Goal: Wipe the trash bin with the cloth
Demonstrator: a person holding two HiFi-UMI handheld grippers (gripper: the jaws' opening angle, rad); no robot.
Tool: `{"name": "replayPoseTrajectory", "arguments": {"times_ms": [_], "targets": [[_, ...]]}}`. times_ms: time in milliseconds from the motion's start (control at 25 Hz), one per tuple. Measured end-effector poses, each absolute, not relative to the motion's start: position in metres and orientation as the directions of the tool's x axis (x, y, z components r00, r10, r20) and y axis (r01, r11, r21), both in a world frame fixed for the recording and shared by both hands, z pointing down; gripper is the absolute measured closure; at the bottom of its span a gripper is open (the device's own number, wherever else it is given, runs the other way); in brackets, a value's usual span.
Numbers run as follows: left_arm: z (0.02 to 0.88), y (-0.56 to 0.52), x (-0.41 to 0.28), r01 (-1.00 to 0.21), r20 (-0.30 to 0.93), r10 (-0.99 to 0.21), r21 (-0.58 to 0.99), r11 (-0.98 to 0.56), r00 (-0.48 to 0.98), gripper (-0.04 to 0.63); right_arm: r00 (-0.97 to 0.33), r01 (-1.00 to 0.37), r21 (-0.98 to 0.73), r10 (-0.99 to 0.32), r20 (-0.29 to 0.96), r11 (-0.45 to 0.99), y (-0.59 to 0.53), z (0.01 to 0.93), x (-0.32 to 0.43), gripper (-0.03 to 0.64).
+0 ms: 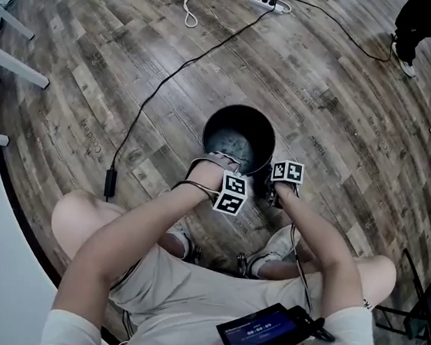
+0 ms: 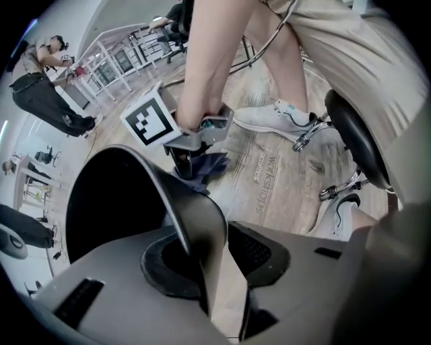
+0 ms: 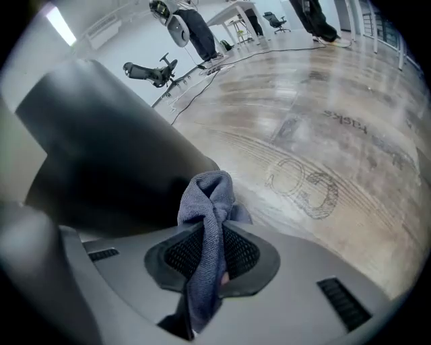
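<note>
A round black trash bin [image 1: 239, 138] stands on the wood floor in front of my knees. My left gripper [image 1: 231, 195] points straight down at the bin's near rim. In the left gripper view the rim wall [image 2: 195, 215] runs between the jaws of the left gripper [image 2: 217, 251], and floor shows between the wall and the right-hand pad, so the pads do not squeeze it. My right gripper [image 1: 286, 173] is beside it on the right, shut on a blue-grey cloth [image 3: 210, 195]. The cloth bunches above the jaws of the right gripper [image 3: 212, 255], next to the bin's dark outer wall [image 3: 101, 148].
A black cable with an adapter [image 1: 110, 183] runs across the floor to a power strip [image 1: 266, 1]. My shoes [image 1: 276, 248] and a stool base [image 2: 337, 189] are close behind the bin. White frame legs [image 1: 12, 60] stand at the left. A person [image 2: 40, 87] stands far off.
</note>
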State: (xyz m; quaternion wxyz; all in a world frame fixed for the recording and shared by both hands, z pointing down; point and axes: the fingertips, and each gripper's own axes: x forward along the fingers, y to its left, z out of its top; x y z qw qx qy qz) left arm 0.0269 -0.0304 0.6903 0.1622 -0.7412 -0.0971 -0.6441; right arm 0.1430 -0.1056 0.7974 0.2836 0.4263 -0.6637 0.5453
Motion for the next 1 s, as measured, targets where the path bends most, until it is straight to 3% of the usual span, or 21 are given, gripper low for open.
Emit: {"name": "replayPoseTrajectory", "arguments": {"times_ms": [160, 520, 800, 1000], "targets": [[0.682, -0.041, 0.01, 0.398, 0.988, -0.107, -0.144, -0.906, 0.113, 0.448, -0.49, -0.872, -0.47, -0.26, 0.832, 0.137, -0.104, 0.735, 0.149, 0.554], [0.697, -0.049, -0.011, 0.492, 0.976, -0.215, -0.207, -0.846, 0.04, 0.473, -0.58, -0.815, -0.528, -0.306, 0.755, 0.24, -0.063, 0.621, 0.124, 0.555], [0.7, -0.04, -0.007, 0.527, 0.978, -0.205, -0.188, -0.829, 0.028, 0.529, -0.583, -0.809, -0.493, -0.326, 0.744, 0.321, -0.073, 0.632, 0.097, 0.555], [0.701, -0.038, -0.002, 0.479, 0.983, -0.179, -0.178, -0.859, 0.044, 0.54, -0.565, -0.816, -0.466, -0.304, 0.767, 0.342, -0.082, 0.674, 0.095, 0.555]]}}
